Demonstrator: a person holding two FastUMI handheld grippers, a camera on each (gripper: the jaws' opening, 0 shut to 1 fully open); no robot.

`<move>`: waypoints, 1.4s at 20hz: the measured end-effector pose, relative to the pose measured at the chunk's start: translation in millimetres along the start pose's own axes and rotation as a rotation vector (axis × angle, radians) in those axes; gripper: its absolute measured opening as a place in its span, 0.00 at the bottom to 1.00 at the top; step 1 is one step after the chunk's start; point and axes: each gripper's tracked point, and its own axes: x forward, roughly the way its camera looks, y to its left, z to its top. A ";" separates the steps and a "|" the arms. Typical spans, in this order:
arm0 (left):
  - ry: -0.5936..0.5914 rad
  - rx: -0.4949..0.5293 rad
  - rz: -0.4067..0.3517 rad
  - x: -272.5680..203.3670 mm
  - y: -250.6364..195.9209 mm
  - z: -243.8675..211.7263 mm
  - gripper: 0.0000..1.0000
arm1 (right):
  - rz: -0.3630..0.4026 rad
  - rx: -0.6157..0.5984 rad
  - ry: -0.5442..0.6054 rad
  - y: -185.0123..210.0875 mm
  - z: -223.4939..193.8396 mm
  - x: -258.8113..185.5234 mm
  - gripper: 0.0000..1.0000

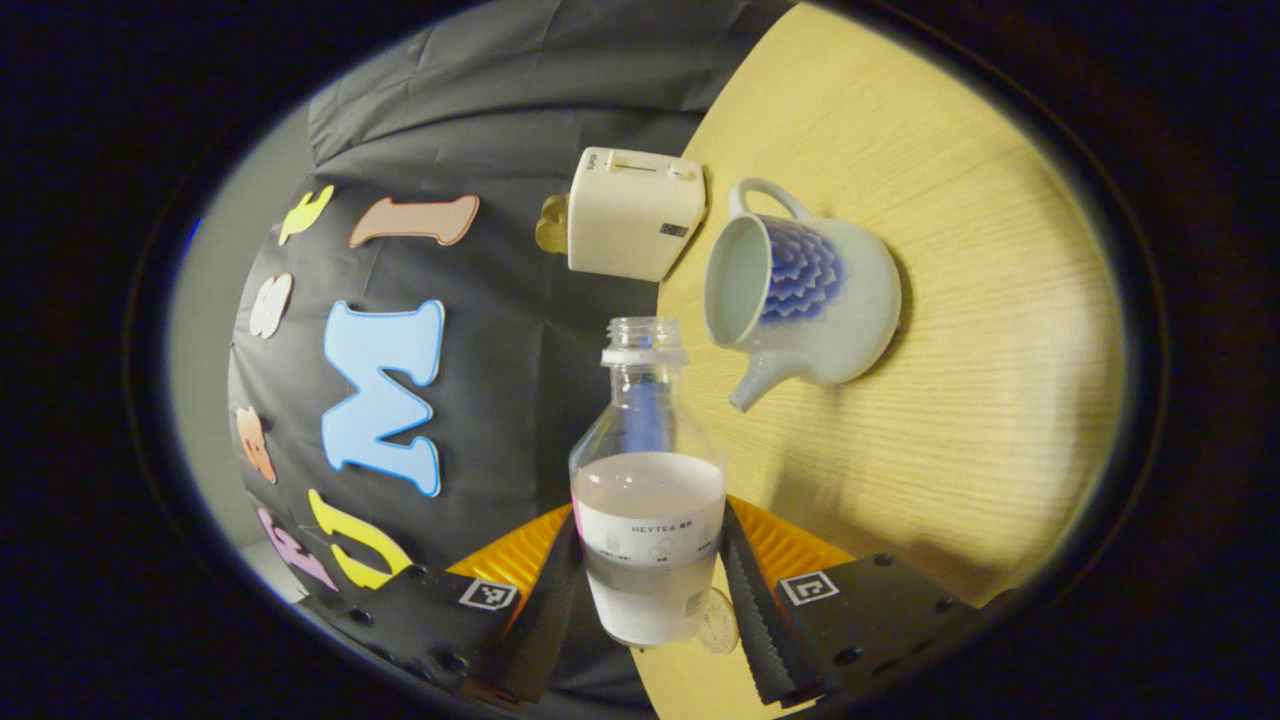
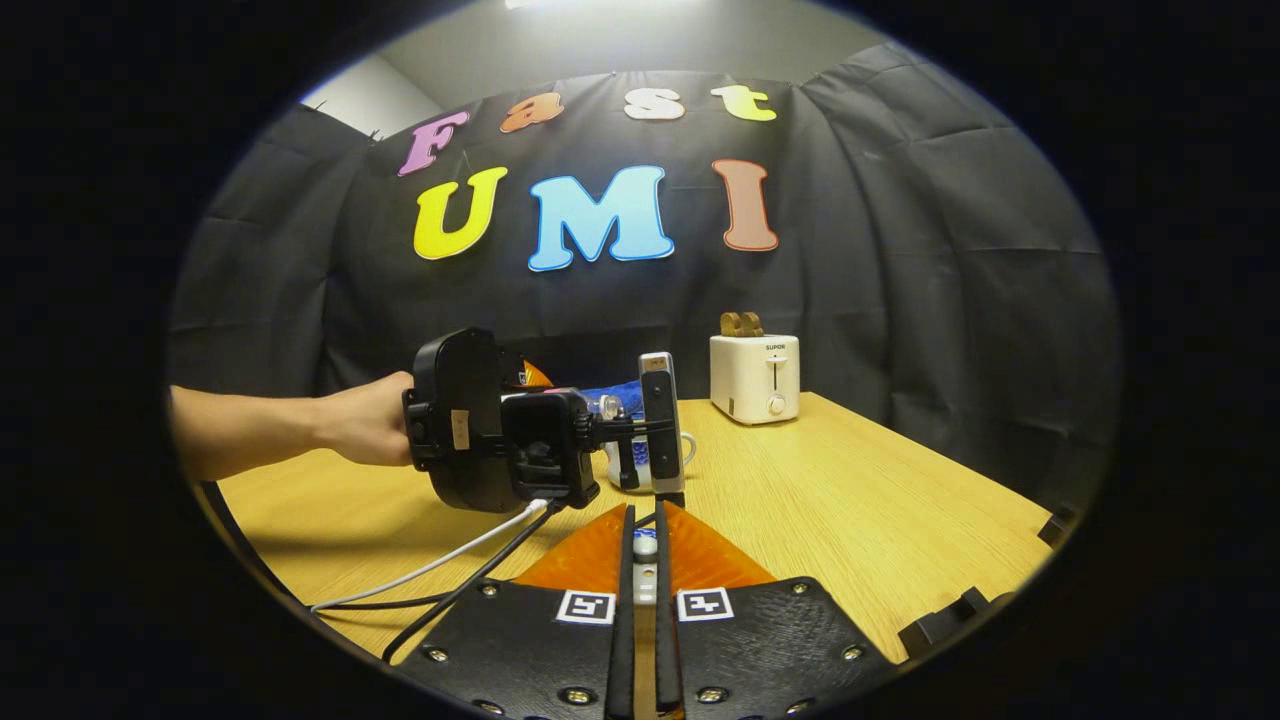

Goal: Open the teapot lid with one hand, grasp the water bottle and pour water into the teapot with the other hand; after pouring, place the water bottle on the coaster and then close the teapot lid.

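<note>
Clear plastic gives me a look straight into the bottle (image 1: 648, 480): it is roughly half full, uncapped, and clamped low on its body between my left tongs (image 1: 648, 590). I hold it near the base so the neck stays free to swing toward the teapot (image 1: 800, 295). The horizon in the left gripper view is rolled over, so the bottle looks to be tipping, with its mouth just short of the pot's wide opening. No stream of water is visible, so I judge pouring has not begun.

That opening is bare, the pot standing on the wooden counter (image 1: 950, 330) with its spout toward me. My right tongs (image 2: 645, 570) are pressed nearly together on a small pale thing, most likely the lid (image 2: 645, 548), though too little of it shows to be sure. Holding it off to the side keeps the mouth clear for the pour.

In the right gripper view my hand (image 2: 365, 425) carries the left tool over the pot. A toaster (image 2: 755, 378) stands at the back of the counter, out of the way.

I cannot pick out the coaster.
</note>
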 end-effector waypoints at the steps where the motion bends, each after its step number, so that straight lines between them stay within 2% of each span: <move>1: 0.004 0.017 -0.002 -0.7 0.1 0.8 0.86 | -0.002 -0.003 -0.002 -0.6 0.1 -0.8 0.08; 4: 0.023 0.076 -0.029 0.1 -2.4 -1.1 0.87 | -0.003 -0.005 -0.004 -2.0 0.1 -1.7 0.08; 5: 0.035 0.127 -0.048 0.9 -3.1 -0.1 0.87 | -0.005 0.000 -0.002 -3.7 -0.1 -2.0 0.08; 12: 0.053 0.265 -0.050 2.0 4.4 1.9 0.85 | -0.004 0.002 -0.004 -4.2 0.7 -1.0 0.08; 28: 0.078 0.463 -0.033 -6.3 20.9 7.9 0.85 | -0.001 0.008 -0.014 -4.8 1.3 -1.3 0.08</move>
